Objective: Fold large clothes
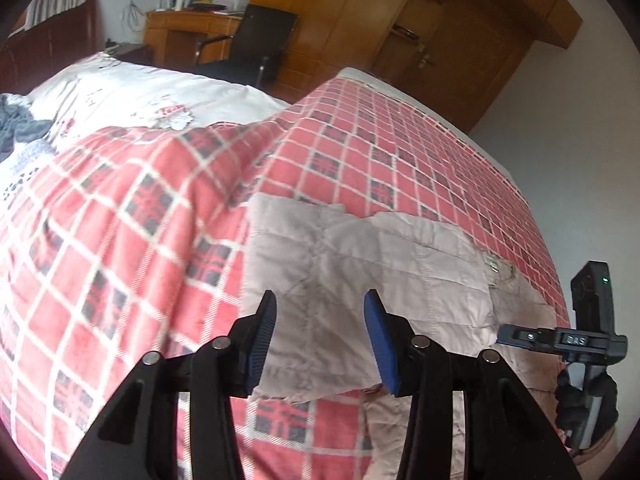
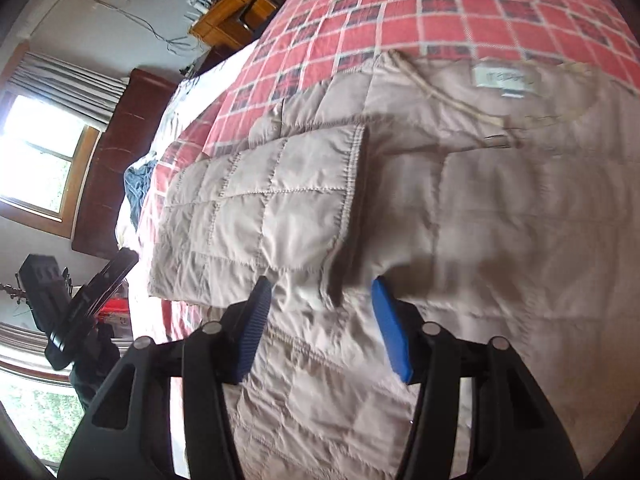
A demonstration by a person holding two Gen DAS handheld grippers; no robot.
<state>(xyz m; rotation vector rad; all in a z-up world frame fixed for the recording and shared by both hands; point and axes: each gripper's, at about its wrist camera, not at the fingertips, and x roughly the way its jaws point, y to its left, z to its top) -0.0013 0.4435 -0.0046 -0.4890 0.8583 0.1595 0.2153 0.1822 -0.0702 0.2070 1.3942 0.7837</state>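
Note:
A beige quilted jacket (image 1: 360,264) lies spread on a red plaid blanket (image 1: 120,240) covering the bed. My left gripper (image 1: 320,304) hovers open just above the jacket's near left part, nothing between its blue pads. In the right wrist view the same jacket (image 2: 500,220) fills the frame, with one folded-over panel (image 2: 260,208) lying on top at the left and a white neck label (image 2: 505,78) at the far edge. My right gripper (image 2: 322,288) stands open over the edge of that panel, holding nothing. The right gripper's body (image 1: 592,320) shows at the right edge of the left wrist view.
A white printed sheet (image 1: 152,96) and a dark grey garment (image 1: 20,124) lie at the bed's head end. Beyond the bed stand a wooden desk (image 1: 188,28), a black chair (image 1: 260,40) and a wooden wardrobe (image 1: 440,20). A window (image 2: 40,152) and headboard (image 2: 108,160) lie left.

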